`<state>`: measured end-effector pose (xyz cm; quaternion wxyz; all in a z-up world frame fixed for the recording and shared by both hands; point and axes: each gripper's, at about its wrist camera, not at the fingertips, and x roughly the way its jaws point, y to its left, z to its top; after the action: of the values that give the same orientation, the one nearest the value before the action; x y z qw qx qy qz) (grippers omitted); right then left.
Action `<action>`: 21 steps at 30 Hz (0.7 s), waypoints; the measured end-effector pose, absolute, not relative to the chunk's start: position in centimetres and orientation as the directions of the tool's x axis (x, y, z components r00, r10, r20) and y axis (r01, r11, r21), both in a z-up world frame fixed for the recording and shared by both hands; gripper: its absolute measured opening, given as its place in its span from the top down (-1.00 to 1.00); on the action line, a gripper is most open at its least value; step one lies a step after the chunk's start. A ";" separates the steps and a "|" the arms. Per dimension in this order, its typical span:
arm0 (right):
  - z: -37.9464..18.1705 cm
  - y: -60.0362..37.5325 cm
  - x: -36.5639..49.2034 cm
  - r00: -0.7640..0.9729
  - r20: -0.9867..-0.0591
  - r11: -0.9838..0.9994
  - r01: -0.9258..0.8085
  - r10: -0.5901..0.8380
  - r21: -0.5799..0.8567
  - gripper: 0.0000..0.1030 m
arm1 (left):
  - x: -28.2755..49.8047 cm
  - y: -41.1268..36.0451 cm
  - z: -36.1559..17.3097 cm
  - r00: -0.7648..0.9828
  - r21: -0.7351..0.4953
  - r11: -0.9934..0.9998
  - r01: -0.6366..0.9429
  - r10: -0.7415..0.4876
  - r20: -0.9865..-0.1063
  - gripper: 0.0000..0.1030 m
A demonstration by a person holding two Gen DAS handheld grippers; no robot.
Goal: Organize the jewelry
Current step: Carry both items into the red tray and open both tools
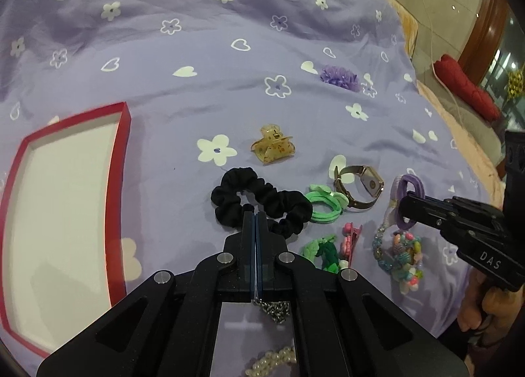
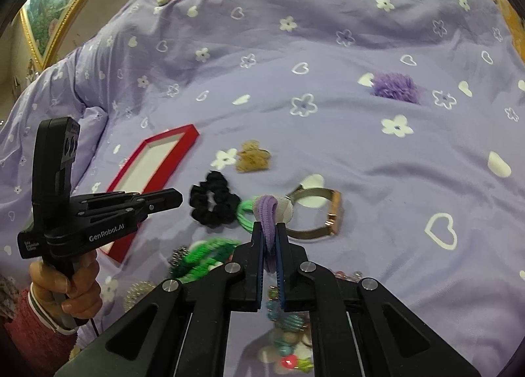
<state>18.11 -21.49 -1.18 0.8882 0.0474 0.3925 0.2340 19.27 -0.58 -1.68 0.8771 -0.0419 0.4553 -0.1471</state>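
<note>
Purple hair tie (image 2: 269, 213) sat pinched in right hand-held gripper (image 2: 269, 239), lifted just above green ties (image 1: 323, 204) beside watch (image 2: 323, 213). Left hand-held gripper (image 1: 255, 216) clamped tight at black scrunchie (image 1: 259, 199), thin chain (image 1: 274, 308) dangling beneath jaws. Red tray (image 1: 119, 160) lay on bed (image 1: 197, 88), left of pile.

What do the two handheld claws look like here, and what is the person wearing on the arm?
Both claws are matte black with blue pads and silver pivot pins. The left claw reads "GenRobot.AI" in white; the right claw shows "DAS". A thin black cable hangs below the left handle. The left arm wears a pink knitted sleeve with a striped cuff.
</note>
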 end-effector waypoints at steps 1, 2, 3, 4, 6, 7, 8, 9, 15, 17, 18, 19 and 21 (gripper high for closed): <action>-1.1 -21.3 18.1 0.583 -0.674 0.885 -0.381 0.454 0.267 0.89 | 19.5 -0.4 -2.0 0.526 -0.221 0.953 0.209 -0.300 -0.796 0.99; -1.0 -21.2 18.0 0.583 -0.673 0.884 -0.382 0.456 0.267 0.89 | 19.9 -0.3 -2.4 0.506 -0.232 0.953 0.196 -0.301 -0.808 0.79; -1.0 -21.1 17.9 0.582 -0.673 0.884 -0.384 0.456 0.267 0.89 | 20.2 -0.3 -2.8 0.489 -0.240 0.953 0.185 -0.301 -0.819 0.52; -1.1 -21.1 17.8 0.582 -0.674 0.884 -0.384 0.455 0.266 0.89 | 20.5 -0.4 -3.1 0.483 -0.242 0.955 0.173 -0.296 -0.824 -0.02; -1.2 -21.1 17.7 0.578 -0.678 0.884 -0.387 0.455 0.264 0.89 | 20.9 -0.7 -3.4 0.498 -0.220 0.963 0.158 -0.270 -0.824 -0.29; -1.3 -21.2 17.7 0.575 -0.680 0.883 -0.386 0.456 0.266 0.89 | 21.3 -1.0 -3.7 0.495 -0.211 0.965 0.155 -0.260 -0.829 -0.29; -1.4 -21.2 17.7 0.572 -0.681 0.883 -0.386 0.457 0.268 0.89 | 21.7 -1.2 -4.0 0.488 -0.206 0.967 0.150 -0.254 -0.835 -0.29; -1.5 -21.3 17.8 0.570 -0.684 0.883 -0.384 0.456 0.268 0.89 | 22.1 -1.4 -4.3 0.480 -0.201 0.968 0.148 -0.248 -0.841 -0.29; -1.5 -22.0 18.1 0.574 -0.681 0.885 -0.374 0.455 0.276 0.89 | 23.1 -2.3 -5.9 0.447 -0.180 0.969 0.169 -0.238 -0.862 0.77; -1.4 -22.0 18.2 0.576 -0.679 0.885 -0.374 0.456 0.277 0.89 | 22.8 -2.3 -5.6 0.455 -0.189 0.965 0.181 -0.252 -0.854 0.82; -1.4 -22.0 18.2 0.575 -0.679 0.884 -0.374 0.457 0.279 0.89 | 22.6 -2.3 -5.4 0.462 -0.186 0.965 0.183 -0.251 -0.851 0.83; -1.4 -21.9 18.2 0.573 -0.678 0.883 -0.376 0.460 0.281 0.89 | 22.4 -2.2 -5.1 0.470 -0.188 0.965 0.183 -0.254 -0.845 0.83; -1.3 -21.6 18.2 0.571 -0.677 0.880 -0.382 0.465 0.283 0.89 | 21.7 -1.7 -4.2 0.488 -0.201 0.963 0.180 -0.264 -0.832 0.84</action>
<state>18.16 -21.58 -1.33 0.8847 0.0524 0.3965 0.2394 21.68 -1.74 -4.21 0.8613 -0.0432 0.4895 -0.1289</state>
